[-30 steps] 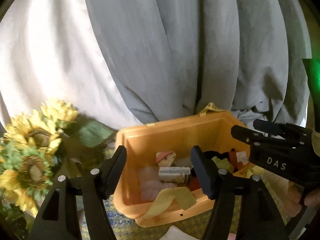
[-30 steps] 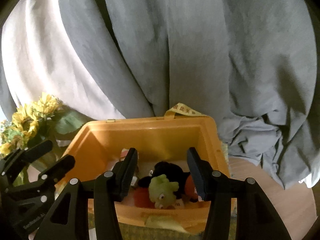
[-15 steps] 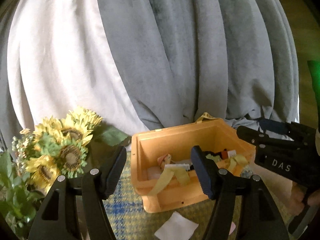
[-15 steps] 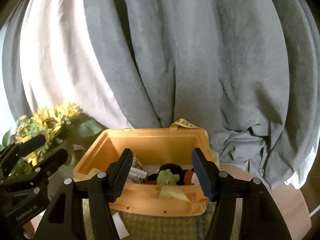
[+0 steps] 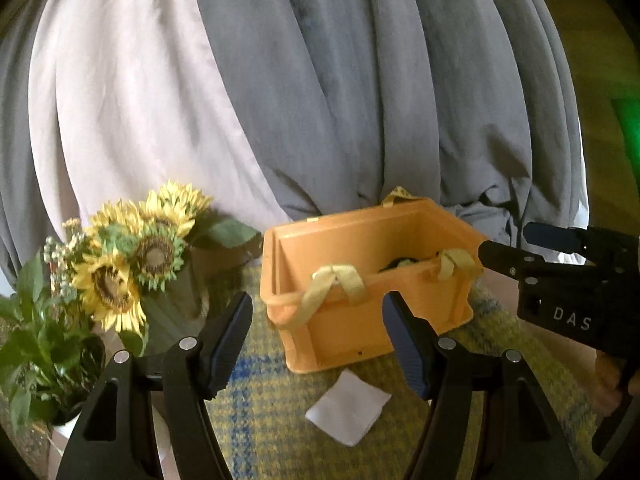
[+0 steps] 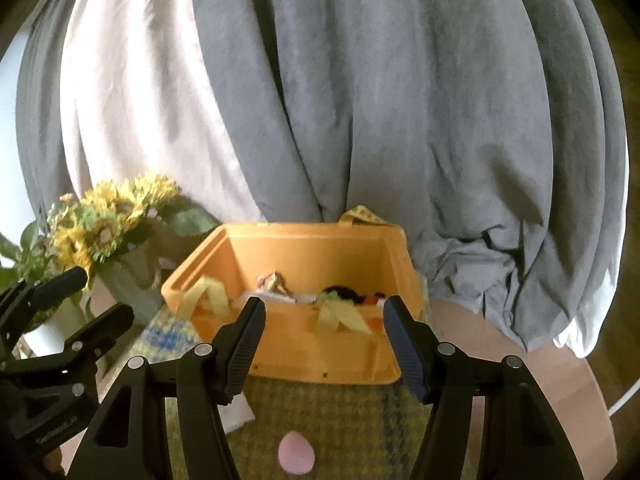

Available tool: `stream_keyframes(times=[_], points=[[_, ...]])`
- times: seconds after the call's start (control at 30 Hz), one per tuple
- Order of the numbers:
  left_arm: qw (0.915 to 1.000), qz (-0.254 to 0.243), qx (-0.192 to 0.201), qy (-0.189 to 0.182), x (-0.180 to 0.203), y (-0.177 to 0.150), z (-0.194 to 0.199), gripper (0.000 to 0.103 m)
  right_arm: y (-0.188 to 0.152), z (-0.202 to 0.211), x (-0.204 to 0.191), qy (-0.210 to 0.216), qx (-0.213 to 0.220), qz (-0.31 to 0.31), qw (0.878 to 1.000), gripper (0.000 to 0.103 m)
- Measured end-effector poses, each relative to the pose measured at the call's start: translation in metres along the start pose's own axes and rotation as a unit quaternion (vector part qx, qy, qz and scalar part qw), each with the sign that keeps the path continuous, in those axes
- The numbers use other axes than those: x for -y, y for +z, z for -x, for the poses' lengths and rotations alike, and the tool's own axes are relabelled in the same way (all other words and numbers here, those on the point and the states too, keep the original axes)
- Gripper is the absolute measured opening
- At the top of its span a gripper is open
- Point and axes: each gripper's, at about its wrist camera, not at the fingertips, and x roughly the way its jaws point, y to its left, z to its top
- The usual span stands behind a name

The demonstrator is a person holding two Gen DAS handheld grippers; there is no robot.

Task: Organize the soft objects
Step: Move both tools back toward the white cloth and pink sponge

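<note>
Both our hand-held grippers, left [image 5: 318, 340] and right [image 6: 323, 342], have backed away from the orange bin [image 6: 304, 344], jaws wide, empty. Soft toys sit inside. White cloth [image 5: 347, 411] and pink piece [image 6: 297, 452] lie on the table, likely next.

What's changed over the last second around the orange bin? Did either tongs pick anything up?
Both tongs, left and right, have pulled back from over the orange bin; it now looks smaller and farther. A white square and a pink piece on the checked mat have come into view. Neither took anything: both are still empty. The bin, its contents and the sunflowers stayed put.
</note>
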Motion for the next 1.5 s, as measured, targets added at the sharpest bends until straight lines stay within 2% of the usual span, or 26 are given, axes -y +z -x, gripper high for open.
stream_keyframes(times=[0.2,0.73,1.2,1.5], points=[[0.9998,-0.003,-0.018,0.003,0.002,-0.021,0.0,0.067,-0.023,-0.004,-0.004,0.004,-0.031,-0.004,0.999,0.062],[0.9966,-0.015,-0.077,-0.025,0.019,-0.072,-0.019,0.067,-0.084,-0.028,-0.006,0.03,-0.127,0.005,0.991,0.062],[0.9912,-0.036,-0.122,-0.036,0.027,-0.106,-0.052,0.066,-0.114,-0.057,-0.011,0.053,-0.178,0.018,0.983,0.062],[0.9883,-0.03,-0.143,-0.046,0.027,-0.116,-0.077,0.063,-0.126,-0.074,-0.014,0.058,-0.2,0.022,0.978,0.062]])
